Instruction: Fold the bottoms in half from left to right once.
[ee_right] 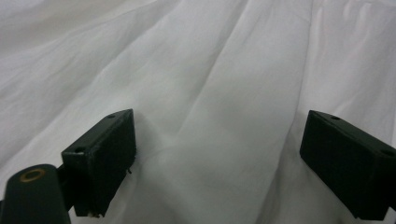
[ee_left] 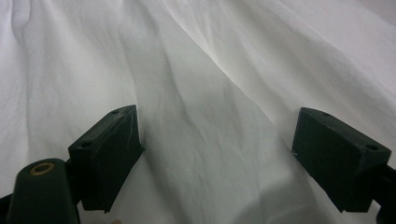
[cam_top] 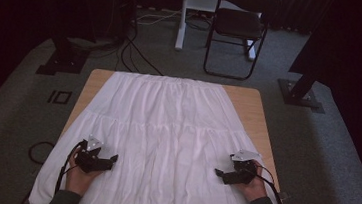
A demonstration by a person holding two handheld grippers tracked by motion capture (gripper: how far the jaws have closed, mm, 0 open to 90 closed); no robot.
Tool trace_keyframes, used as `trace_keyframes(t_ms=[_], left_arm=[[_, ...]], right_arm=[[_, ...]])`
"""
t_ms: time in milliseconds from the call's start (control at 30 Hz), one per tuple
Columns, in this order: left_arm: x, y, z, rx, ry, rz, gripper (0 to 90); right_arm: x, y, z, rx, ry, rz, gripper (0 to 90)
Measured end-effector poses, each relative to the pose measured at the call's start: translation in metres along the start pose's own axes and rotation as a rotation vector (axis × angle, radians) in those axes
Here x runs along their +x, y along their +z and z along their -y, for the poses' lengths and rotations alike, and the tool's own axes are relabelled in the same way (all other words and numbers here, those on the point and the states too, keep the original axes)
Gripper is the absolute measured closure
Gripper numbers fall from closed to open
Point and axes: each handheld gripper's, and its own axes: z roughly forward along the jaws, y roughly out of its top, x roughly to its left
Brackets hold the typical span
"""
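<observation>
White cloth (cam_top: 166, 130) is spread over the table (cam_top: 257, 102), both grippers' jaws held apart near it, so a pinch seems called for next.

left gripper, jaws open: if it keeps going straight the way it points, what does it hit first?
Most likely the white garment. The left gripper points inward across the table, and between its open jaws its own view shows wrinkled cloth close ahead. How far above the fabric it sits is unclear.

Your left gripper (cam_top: 111, 159) and right gripper (cam_top: 218, 173) point inward toward each other, each held low in a hand, jaws spread wide with nothing between them.
</observation>
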Motion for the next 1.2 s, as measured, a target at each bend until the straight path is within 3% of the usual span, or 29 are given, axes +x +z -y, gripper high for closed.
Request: trace_keyframes(t_ms=[167, 267, 367, 533, 567, 633, 733, 833, 1000, 1100, 1200], left_arm=[[0.001, -0.001, 0.0, -0.008, -0.014, -0.016, 17.4], [0.0, -0.001, 0.0, -0.014, -0.021, -0.027, 24.8], [-0.003, -0.005, -0.001, -0.012, 0.002, -0.014, 34.9], [-0.002, -0.021, -0.003, -0.031, 0.034, -0.051, 34.1], [0.005, -0.033, -0.003, -0.041, 0.034, -0.098, 34.1], [0.017, -0.042, -0.001, -0.052, 0.013, -0.138, 28.9], [0.042, -0.056, 0.004, -0.053, -0.044, -0.217, 25.6], [0.069, -0.06, 0.012, -0.036, -0.099, -0.265, 17.2], [0.103, -0.051, 0.027, 0.014, -0.222, -0.267, 10.4], [0.109, -0.042, 0.035, 0.054, -0.227, -0.262, 10.4], [0.108, -0.042, 0.038, 0.034, -0.25, -0.223, 15.0]], right_arm=[[0.0, 0.0, 0.0, 0.0, -0.001, 0.001, 10.1], [0.0, 0.0, 0.0, -0.001, 0.001, 0.001, 10.3], [0.0, 0.0, 0.0, -0.001, 0.001, 0.001, 10.3], [0.0, 0.0, 0.0, -0.001, 0.001, 0.001, 10.4], [0.0, 0.0, 0.0, -0.001, 0.001, 0.001, 10.4], [0.0, 0.0, 0.0, -0.001, 0.001, 0.001, 10.4], [0.0, 0.0, 0.0, -0.001, 0.001, 0.001, 10.4], [0.0, 0.0, 0.0, -0.001, 0.001, 0.002, 10.4], [0.0, 0.0, 0.0, -0.001, 0.002, 0.002, 10.6], [0.0, 0.0, 0.0, -0.002, 0.002, 0.002, 10.6], [0.0, 0.0, 0.0, -0.002, 0.002, 0.002, 10.6]])
